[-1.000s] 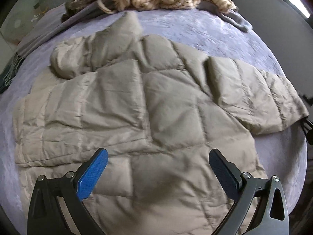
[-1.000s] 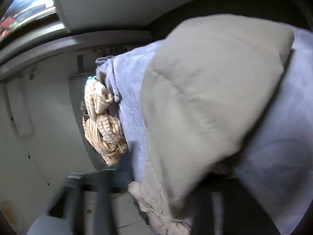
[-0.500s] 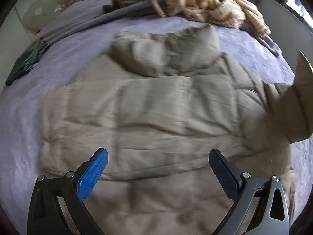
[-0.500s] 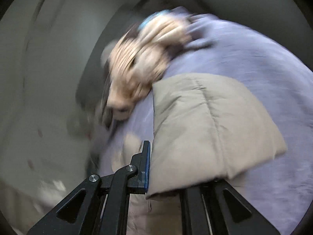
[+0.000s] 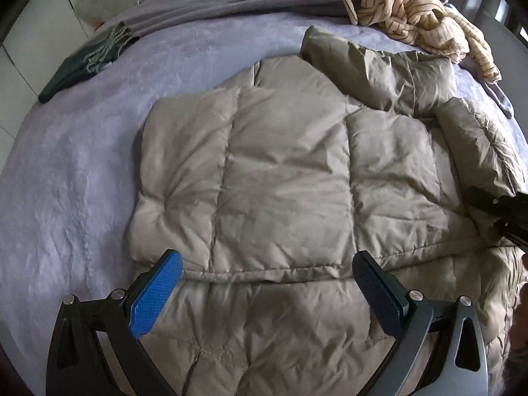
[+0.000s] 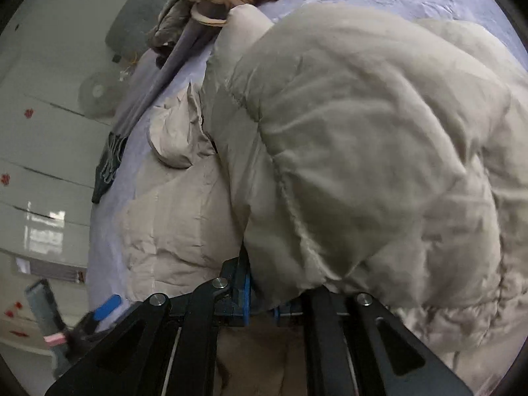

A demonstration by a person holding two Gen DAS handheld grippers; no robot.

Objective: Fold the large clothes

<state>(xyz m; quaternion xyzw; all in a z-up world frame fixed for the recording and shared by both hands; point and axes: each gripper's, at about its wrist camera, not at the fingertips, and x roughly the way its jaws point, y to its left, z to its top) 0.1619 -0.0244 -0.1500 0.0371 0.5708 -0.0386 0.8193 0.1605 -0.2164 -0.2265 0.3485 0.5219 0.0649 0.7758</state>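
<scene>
A beige quilted puffer jacket (image 5: 283, 178) lies spread on a lavender bed cover (image 5: 66, 178), one sleeve folded across its body. My left gripper (image 5: 267, 293) is open and empty, hovering over the jacket's lower part. My right gripper (image 6: 260, 300) is shut on the jacket's other sleeve (image 6: 363, 151) and holds it lifted over the jacket's body. The right gripper also shows at the right edge of the left wrist view (image 5: 505, 214). The sleeve hides the right fingertips.
A striped cream garment (image 5: 419, 13) and grey clothes (image 5: 231, 3) are piled at the bed's far end. A dark fringed scarf (image 5: 82, 66) lies at the far left. White cabinet doors (image 6: 43, 151) and a fan (image 6: 95, 92) stand beyond the bed.
My right gripper has swung the held sleeve up and inward over the jacket. My left gripper has shifted so the jacket now lies more to the right in its view.
</scene>
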